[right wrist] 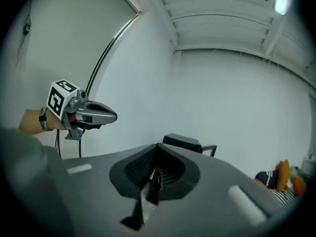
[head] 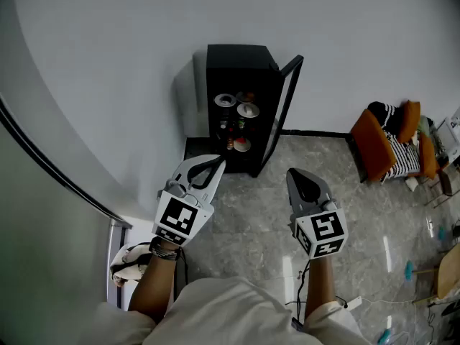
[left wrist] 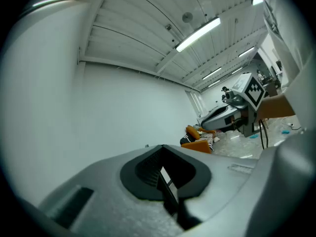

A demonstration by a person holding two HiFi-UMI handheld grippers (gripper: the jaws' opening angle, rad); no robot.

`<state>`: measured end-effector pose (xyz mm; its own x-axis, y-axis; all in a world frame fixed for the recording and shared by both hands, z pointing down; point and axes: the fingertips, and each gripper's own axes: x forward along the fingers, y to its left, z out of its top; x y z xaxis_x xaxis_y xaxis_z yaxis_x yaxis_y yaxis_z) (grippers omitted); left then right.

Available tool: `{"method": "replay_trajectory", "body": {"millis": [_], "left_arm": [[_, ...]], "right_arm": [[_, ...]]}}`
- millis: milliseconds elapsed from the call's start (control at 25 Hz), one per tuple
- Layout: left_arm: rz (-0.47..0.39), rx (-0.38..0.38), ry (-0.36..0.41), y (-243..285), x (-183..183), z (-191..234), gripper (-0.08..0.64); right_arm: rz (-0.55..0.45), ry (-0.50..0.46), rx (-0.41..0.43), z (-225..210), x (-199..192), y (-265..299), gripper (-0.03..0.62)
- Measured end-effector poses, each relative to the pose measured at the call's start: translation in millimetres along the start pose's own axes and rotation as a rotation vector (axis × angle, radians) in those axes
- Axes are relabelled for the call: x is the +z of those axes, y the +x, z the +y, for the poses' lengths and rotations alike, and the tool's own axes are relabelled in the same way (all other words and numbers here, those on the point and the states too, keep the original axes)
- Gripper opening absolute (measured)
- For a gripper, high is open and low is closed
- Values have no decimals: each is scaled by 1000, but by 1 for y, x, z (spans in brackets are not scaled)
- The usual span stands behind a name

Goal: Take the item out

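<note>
Grey left gripper point(head: 215, 163) and right gripper point(head: 293, 173), both closed, facing black cabinet point(head: 241, 65)

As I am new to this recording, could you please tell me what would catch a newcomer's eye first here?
The black cabinet straight ahead stands out, its door swung open and dishes on its shelves. In front of it the person holds the left tool and the right tool, both shut and empty. An orange chair sits at the far right.
</note>
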<state>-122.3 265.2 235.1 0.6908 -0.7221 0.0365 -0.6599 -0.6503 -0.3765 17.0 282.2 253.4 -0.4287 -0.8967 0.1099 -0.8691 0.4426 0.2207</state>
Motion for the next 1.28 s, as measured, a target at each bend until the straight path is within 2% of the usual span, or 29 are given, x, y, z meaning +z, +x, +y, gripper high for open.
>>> {"method": "replay_trajectory", "body": {"millis": [160,440,640,840,1280], "left_arm": [[24,-20,-8,-5,-9,3,5],[44,-49,-25,-25,-36,16,5],[54,-70,-40,-21,-48,24,5],[54,-74,-41,4,-58,37,5],[74,-38,-60,103,-77,104,5]], "right_arm": [[-23,37,14,12,6,1,8],[-11,60,-32,36,1,7,8],[14,83,-51,36,-7,18,8],[-1,50,-67,14,0,39,8],[-5,43,23,-45,0,149,8]]}}
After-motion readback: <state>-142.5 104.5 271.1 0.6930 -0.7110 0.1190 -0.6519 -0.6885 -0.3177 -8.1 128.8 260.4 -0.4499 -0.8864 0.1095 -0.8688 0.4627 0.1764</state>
